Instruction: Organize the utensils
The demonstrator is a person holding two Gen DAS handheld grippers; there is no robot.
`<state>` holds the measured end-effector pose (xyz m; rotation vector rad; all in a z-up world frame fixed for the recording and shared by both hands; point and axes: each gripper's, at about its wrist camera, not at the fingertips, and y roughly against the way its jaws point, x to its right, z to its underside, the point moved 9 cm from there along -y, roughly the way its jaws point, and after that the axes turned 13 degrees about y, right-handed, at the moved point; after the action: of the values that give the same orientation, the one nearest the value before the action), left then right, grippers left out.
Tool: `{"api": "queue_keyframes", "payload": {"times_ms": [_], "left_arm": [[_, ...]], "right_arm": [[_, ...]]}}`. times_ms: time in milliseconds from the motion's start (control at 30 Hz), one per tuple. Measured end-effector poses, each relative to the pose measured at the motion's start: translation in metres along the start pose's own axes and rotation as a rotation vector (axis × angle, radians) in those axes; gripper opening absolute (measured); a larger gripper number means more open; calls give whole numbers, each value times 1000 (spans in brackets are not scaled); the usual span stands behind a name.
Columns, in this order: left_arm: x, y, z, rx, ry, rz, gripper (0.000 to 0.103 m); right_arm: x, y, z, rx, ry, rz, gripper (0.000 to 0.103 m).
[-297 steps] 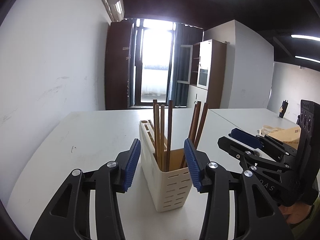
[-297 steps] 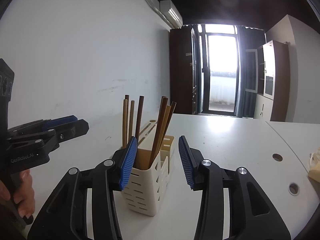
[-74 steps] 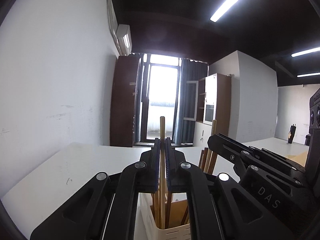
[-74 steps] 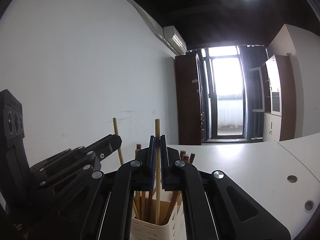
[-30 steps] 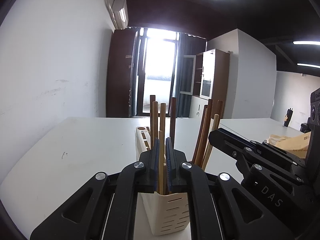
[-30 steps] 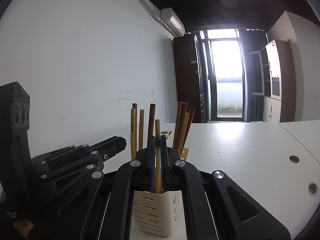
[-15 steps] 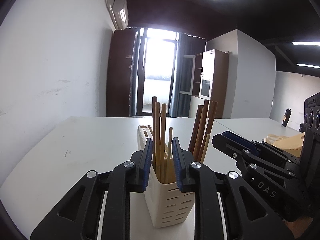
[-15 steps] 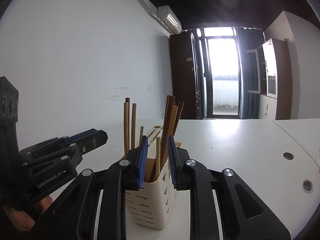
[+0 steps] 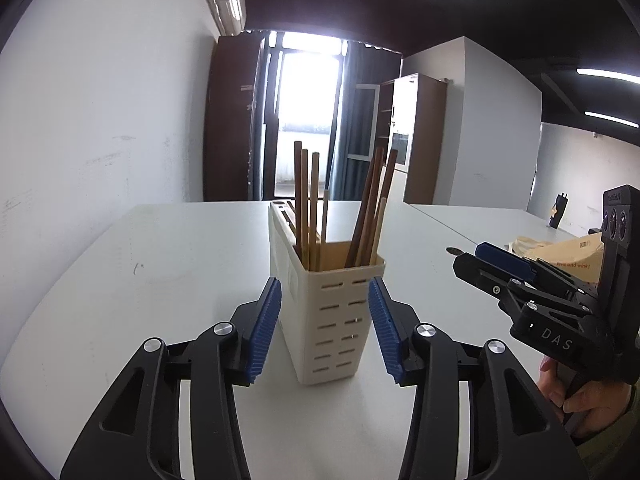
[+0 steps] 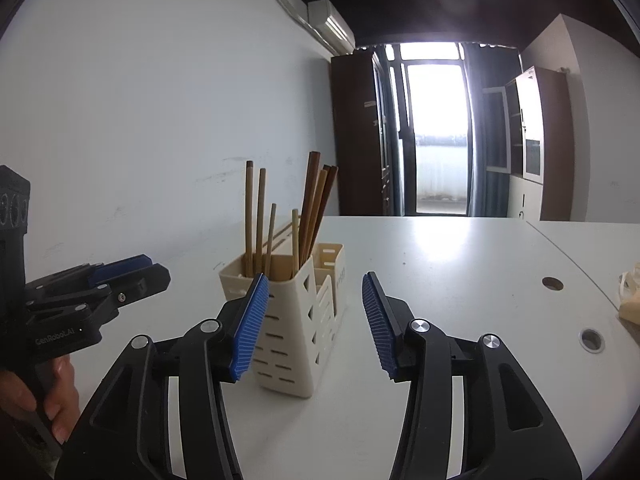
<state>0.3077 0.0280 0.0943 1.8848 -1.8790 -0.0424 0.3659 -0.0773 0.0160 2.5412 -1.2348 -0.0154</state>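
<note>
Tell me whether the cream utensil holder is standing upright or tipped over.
Upright. The cream utensil holder stands with its base flat on the white table, its open top facing up, and the chopsticks rise out of it.

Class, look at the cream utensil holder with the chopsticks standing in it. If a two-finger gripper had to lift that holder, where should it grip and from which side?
Probably grip the holder low across its narrow slotted end, coming in level from the front. The flat side walls suit the left gripper, whose opening jaws already flank it, and this stays clear of the chopsticks above the rim.
</note>
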Motion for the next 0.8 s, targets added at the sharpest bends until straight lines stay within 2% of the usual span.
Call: {"api": "queue_keyframes", "payload": {"times_ms": [300,467,700,800], "left_arm": [[2,15,41,-54,5,-15,61],[-4,26,60,-55,14,-25,71],[-10,38,68,-19,1,-55,93],[-12,42,70,-5,-8,-70,97]], "right_arm": [[-4,20,34,-38,-3,-16,66],[0,32,41,-26,-18,-12,72],[-1,45,62,-34,-8,-29,82],[0,49,66,-36,-5,-30,87]]}}
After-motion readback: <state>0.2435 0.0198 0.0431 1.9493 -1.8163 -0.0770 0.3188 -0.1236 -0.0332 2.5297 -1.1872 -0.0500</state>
